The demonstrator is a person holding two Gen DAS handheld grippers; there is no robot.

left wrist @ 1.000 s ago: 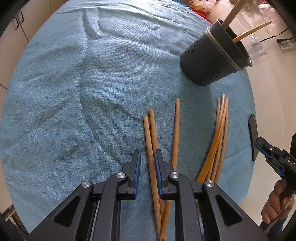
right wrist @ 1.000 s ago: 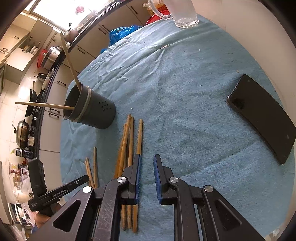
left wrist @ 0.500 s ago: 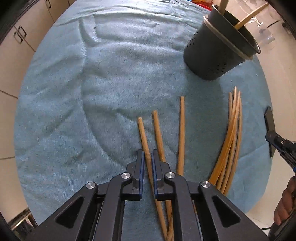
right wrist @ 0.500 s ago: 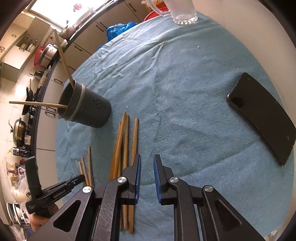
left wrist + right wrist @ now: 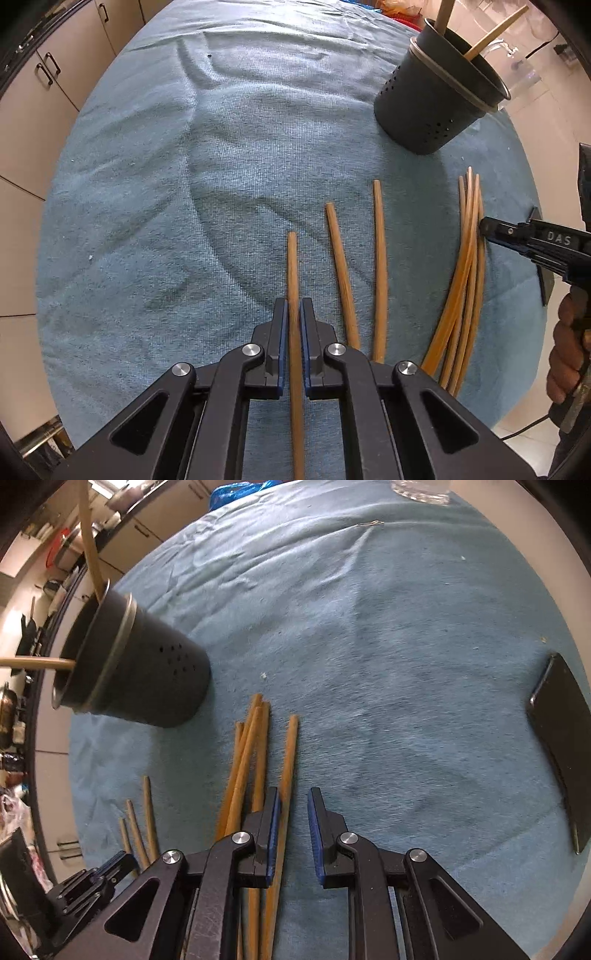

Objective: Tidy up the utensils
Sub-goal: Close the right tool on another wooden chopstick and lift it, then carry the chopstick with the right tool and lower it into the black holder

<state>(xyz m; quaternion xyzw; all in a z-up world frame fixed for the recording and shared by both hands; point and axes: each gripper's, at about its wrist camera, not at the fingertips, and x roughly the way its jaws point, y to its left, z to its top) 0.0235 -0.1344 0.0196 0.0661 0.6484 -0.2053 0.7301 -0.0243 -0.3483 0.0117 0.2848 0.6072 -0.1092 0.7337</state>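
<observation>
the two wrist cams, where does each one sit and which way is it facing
Left wrist: rides the left gripper, looking along its fingers over the blue cloth; the jaws are shut on one wooden chopstick; the right gripper and a hand show at right.
Right wrist: rides the right gripper, open beside the bundle of wooden chopsticks; the left gripper shows lower left.
Shared: the dark perforated utensil holder, chopsticks, cloth.
</observation>
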